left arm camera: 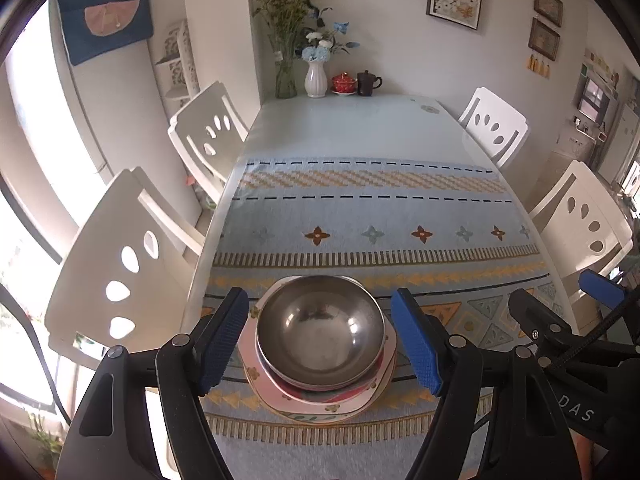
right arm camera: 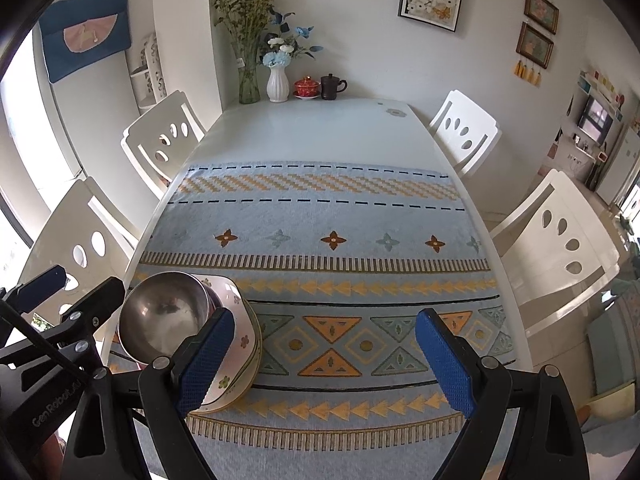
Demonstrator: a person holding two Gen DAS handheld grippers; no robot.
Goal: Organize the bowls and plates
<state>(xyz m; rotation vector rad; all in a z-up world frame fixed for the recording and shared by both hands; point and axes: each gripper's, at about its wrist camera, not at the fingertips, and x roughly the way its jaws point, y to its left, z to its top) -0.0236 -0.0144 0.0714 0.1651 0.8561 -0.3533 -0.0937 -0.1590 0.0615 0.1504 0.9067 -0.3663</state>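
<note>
left gripper [left arm camera: 320, 340] | black frame, blue textured fingers [left arm camera: 222, 344], silver screws | right gripper [right arm camera: 324, 364] | same

A silver steel bowl [left arm camera: 320, 330] is seen on white plates with floral print [left arm camera: 320, 400]. The tablecloth [left arm camera: 360, 208] is patterned pale blue with orange triangles. Blue pads [left arm camera: 222, 340] are borne on black grippers.

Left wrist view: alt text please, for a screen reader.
A steel bowl sits stacked on floral plates on a patterned tablecloth, between the open blue-padded fingers of the left tool, which touch nothing. White chairs flank the table.
</note>
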